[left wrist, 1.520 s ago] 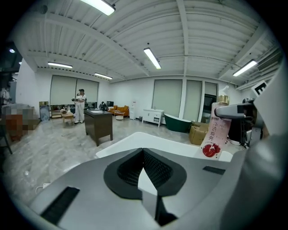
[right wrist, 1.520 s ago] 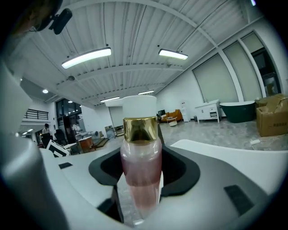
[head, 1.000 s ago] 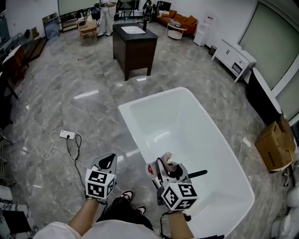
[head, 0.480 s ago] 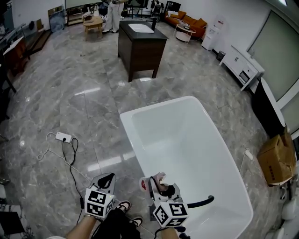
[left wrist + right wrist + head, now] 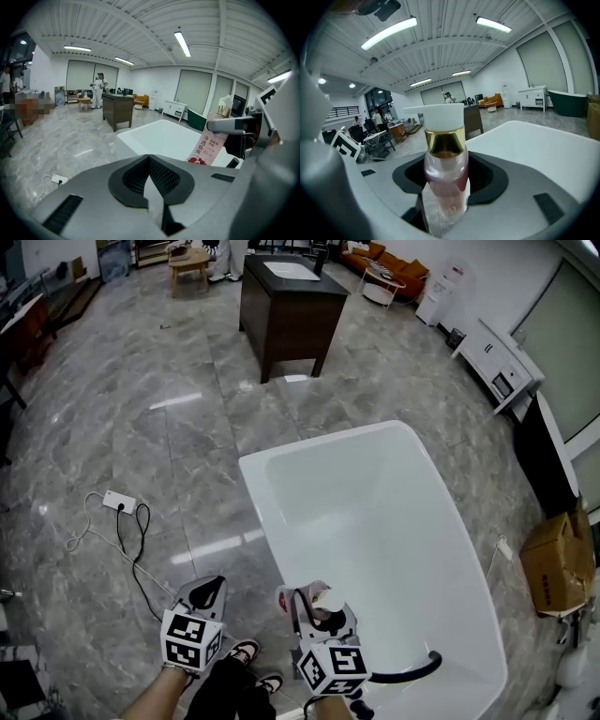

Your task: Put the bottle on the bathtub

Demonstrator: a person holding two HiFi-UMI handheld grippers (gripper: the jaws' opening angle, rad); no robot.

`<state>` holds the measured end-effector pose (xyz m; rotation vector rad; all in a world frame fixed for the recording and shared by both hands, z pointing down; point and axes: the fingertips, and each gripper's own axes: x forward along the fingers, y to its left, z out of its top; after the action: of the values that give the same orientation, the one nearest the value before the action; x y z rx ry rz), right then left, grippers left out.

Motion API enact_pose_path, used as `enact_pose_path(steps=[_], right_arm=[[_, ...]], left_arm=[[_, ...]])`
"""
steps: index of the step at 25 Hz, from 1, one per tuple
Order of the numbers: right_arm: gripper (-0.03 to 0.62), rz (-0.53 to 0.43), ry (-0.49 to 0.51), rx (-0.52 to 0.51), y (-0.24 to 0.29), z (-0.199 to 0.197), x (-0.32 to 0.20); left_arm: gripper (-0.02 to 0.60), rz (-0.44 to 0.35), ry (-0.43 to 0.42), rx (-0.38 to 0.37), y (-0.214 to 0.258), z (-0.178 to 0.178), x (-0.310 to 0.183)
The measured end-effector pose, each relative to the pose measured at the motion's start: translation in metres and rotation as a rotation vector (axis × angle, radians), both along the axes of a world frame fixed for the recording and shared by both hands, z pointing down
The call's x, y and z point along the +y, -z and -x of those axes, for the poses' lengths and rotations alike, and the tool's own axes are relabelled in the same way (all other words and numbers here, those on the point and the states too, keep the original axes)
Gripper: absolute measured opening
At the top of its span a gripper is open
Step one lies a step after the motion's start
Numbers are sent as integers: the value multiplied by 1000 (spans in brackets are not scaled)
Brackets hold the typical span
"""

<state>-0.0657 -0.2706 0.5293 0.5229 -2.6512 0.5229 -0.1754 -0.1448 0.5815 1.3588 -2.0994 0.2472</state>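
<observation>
Right at the bathtub (image 5: 249,486)'s near rim, right gripper (image 5: 314,610) is pinching the pink bottle (image 5: 445,187) upright between its jaws; left gripper (image 5: 208,590) is pressed together, empty, just outside the tub.

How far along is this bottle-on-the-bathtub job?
Done: the bottle is picked up, clamped in the right gripper. In hand: it is held in the air by the near end of the white bathtub, not yet resting on it. Left: set it on the rim and let go.
</observation>
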Motion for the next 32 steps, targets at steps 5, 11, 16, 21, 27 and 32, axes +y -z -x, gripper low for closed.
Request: enact_pose_path(steps=[5, 11, 16, 21, 27, 32], right_arm=[[235, 0, -24, 3, -15, 16, -15], [235, -3, -27, 19, -36, 35, -24], [235, -25, -25, 41, -53, 47, -29], [235, -39, -38, 49, -64, 53, -38], [235, -60, -49, 34, -67, 67, -50], [235, -88, -46, 24, -71, 79, -56]], left_arm=[[16, 3, -3, 14, -15, 11, -9], [17, -10, 23, 51, -33, 25, -14], [17, 0, 30, 57, -50, 33, -18], [15, -5, 31, 64, -60, 35, -24], [15, -2, 35, 51, -70, 44, -32], [16, -14, 50, 41, -75, 55, -38]])
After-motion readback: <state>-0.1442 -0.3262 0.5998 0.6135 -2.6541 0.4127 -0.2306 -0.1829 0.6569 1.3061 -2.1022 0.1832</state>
